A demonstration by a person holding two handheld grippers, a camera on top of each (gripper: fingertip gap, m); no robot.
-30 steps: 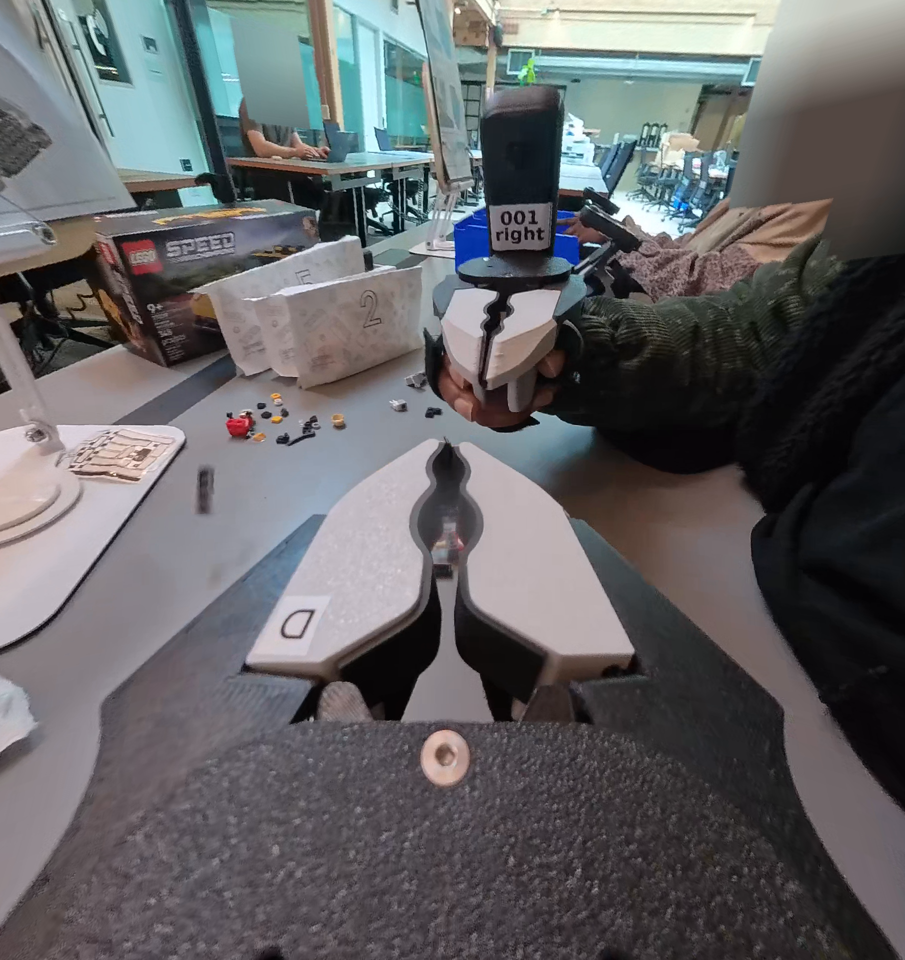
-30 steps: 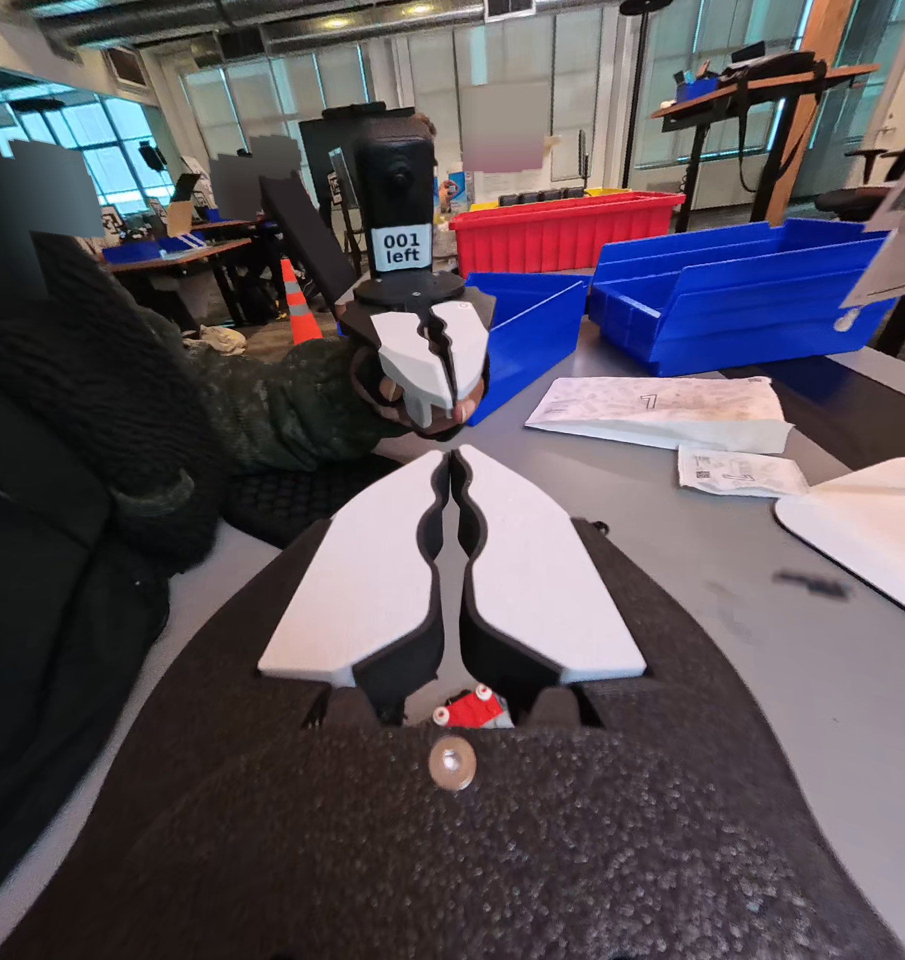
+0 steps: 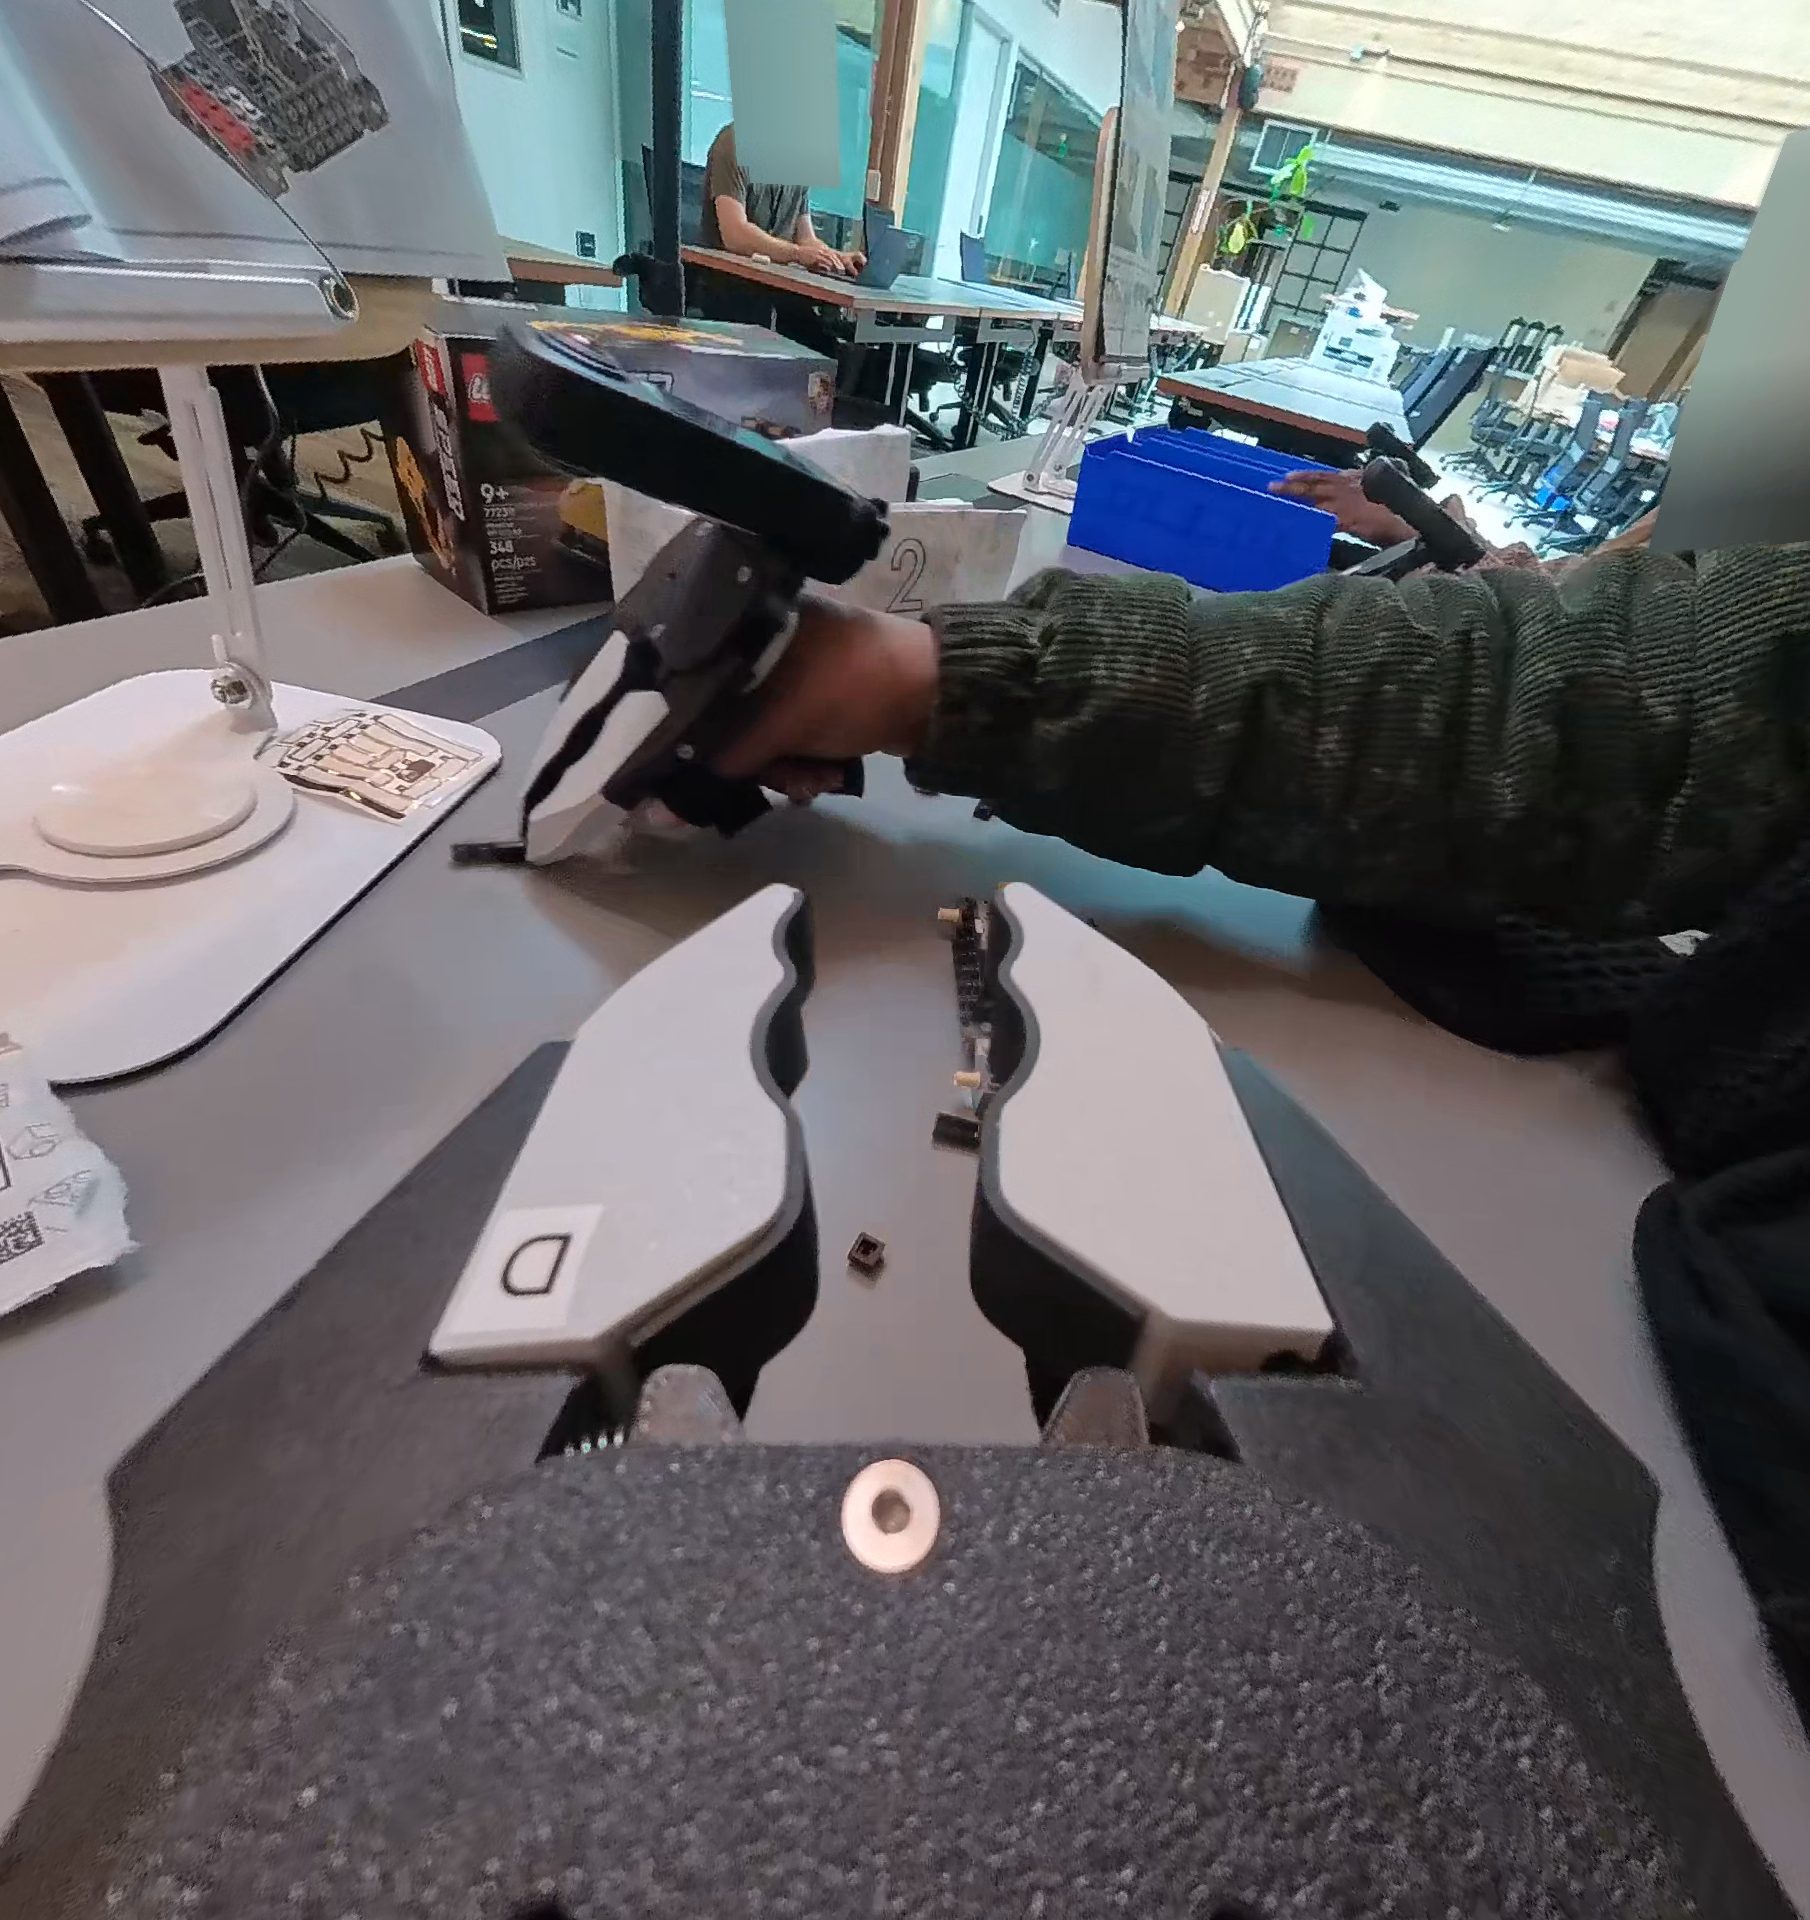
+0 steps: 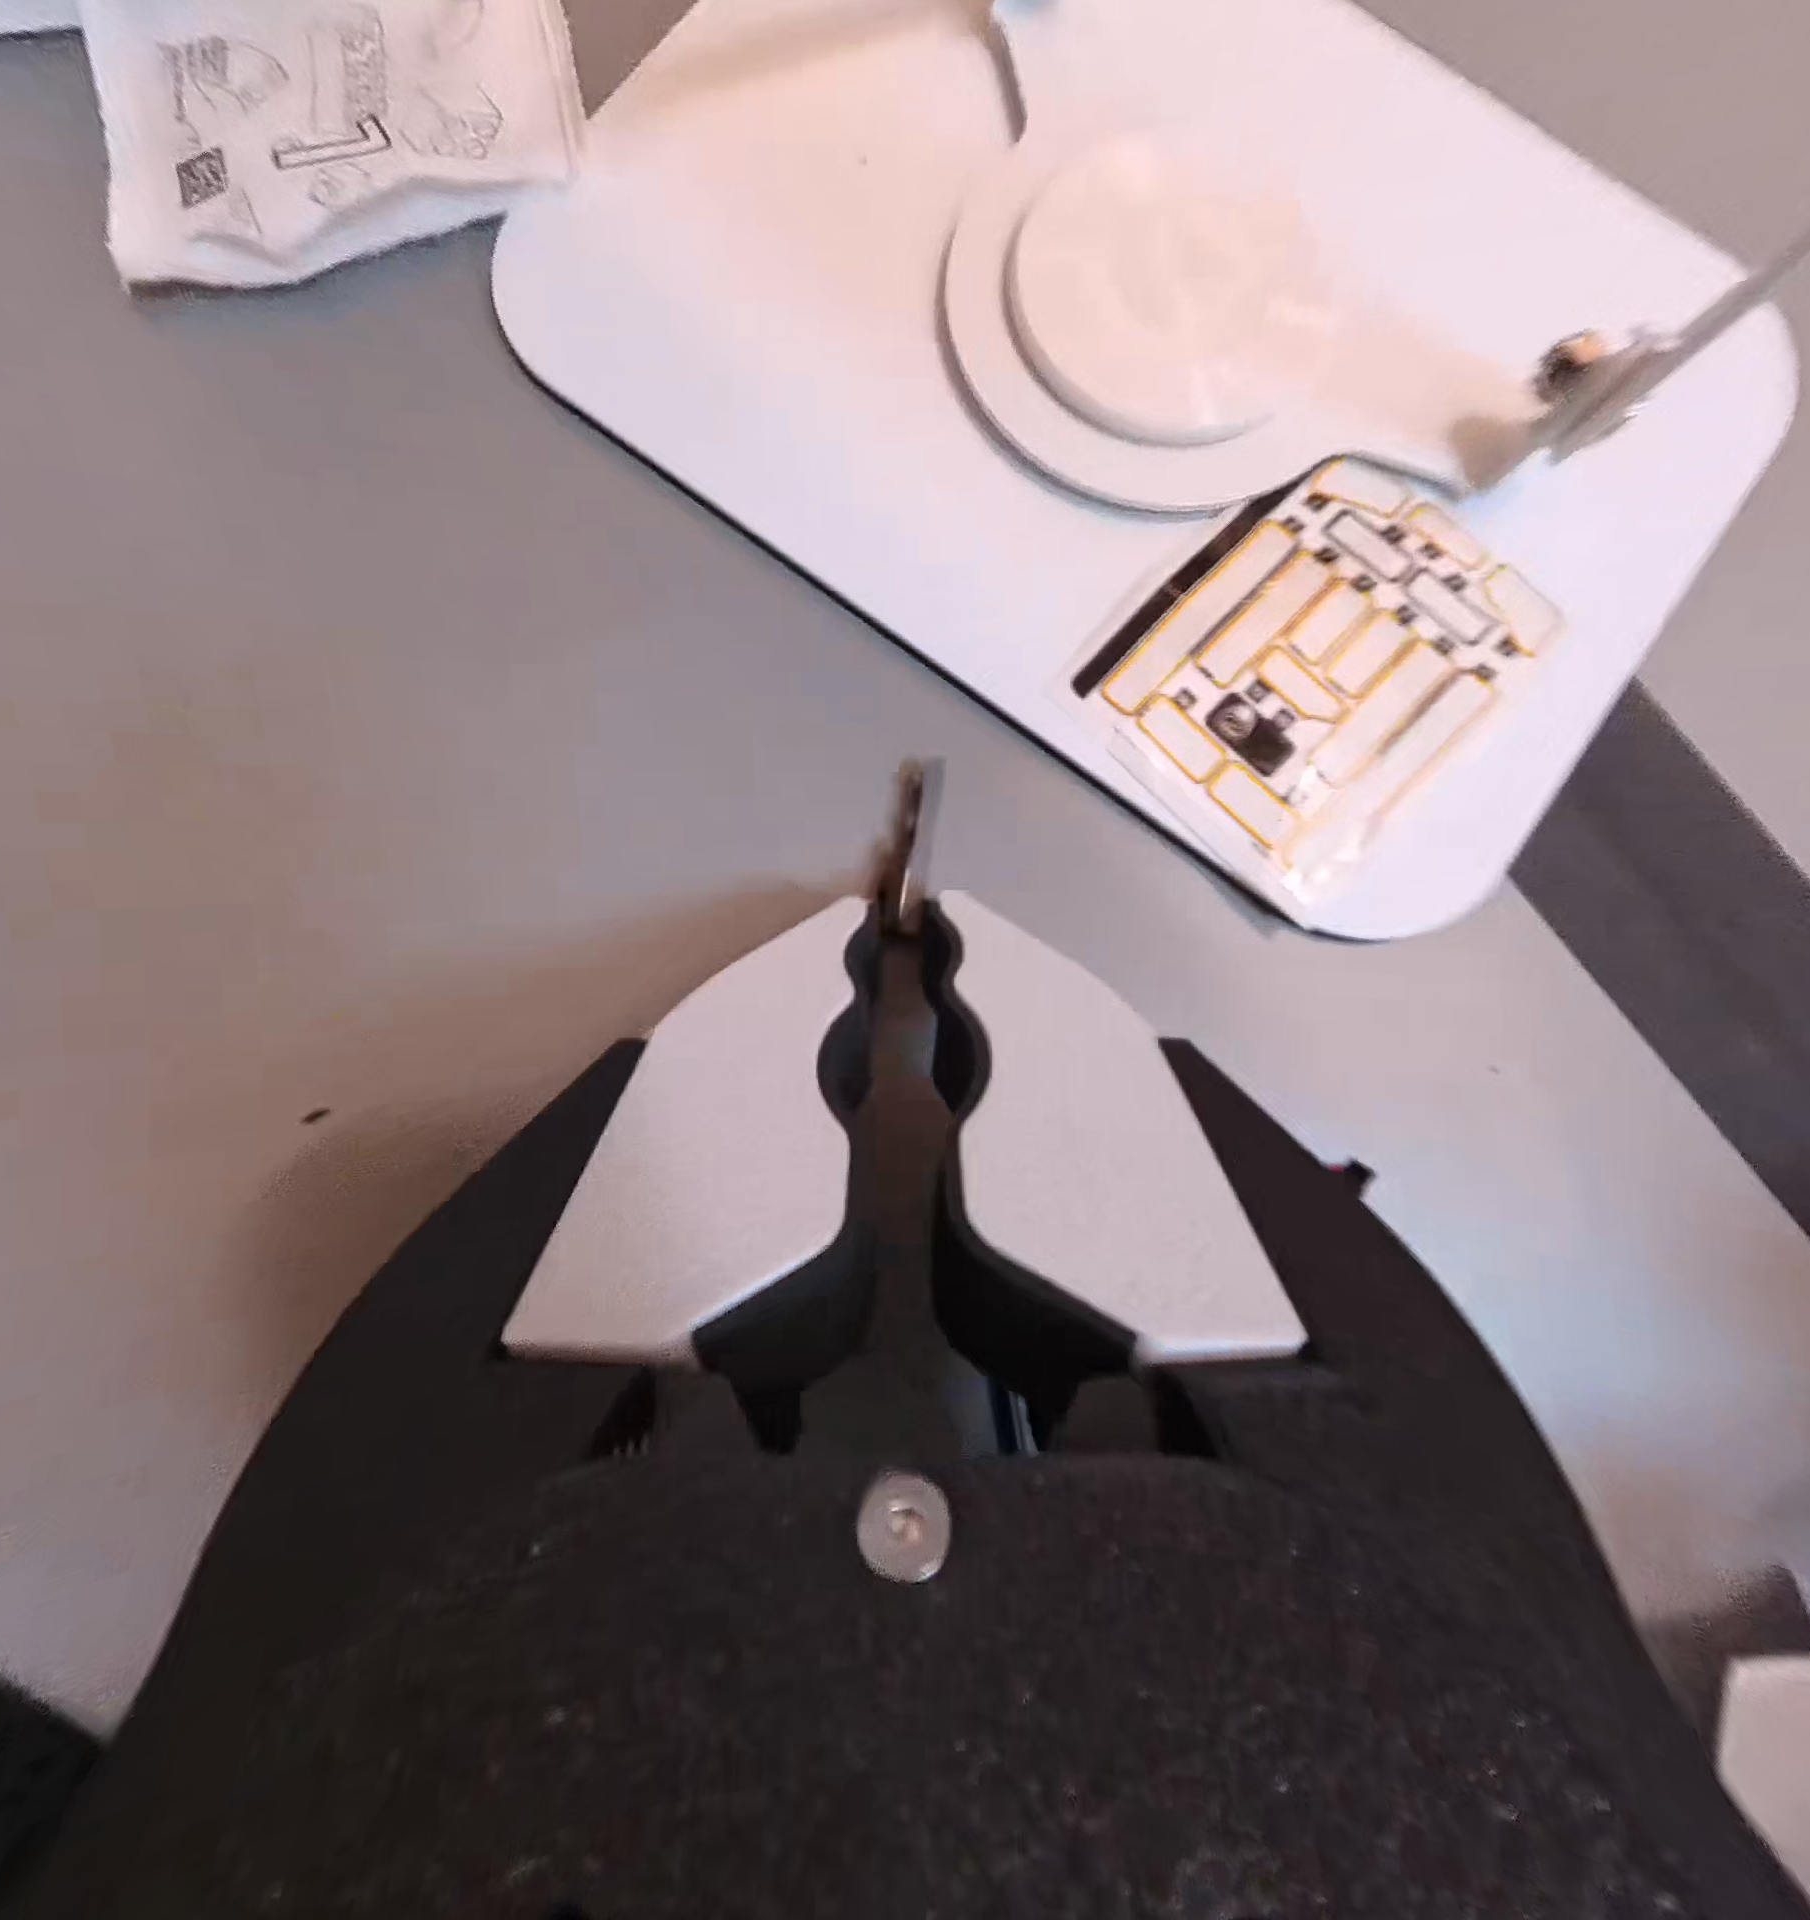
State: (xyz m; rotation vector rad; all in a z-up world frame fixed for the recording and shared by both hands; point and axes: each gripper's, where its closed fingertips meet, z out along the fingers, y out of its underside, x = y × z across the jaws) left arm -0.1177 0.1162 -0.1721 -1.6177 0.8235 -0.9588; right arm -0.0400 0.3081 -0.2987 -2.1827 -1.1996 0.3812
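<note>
Fingers of the right hand-held gripper [image 4: 901, 914] pinch a thin dark piece [image 4: 911, 831]; the left [image 3: 896, 914] gapes.

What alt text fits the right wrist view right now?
The right gripper pinches a thin dark flat piece at its fingertips, just above the grey table. Beyond sit a white stand base carrying a sticker sheet, and a crumpled paper bag.
</note>
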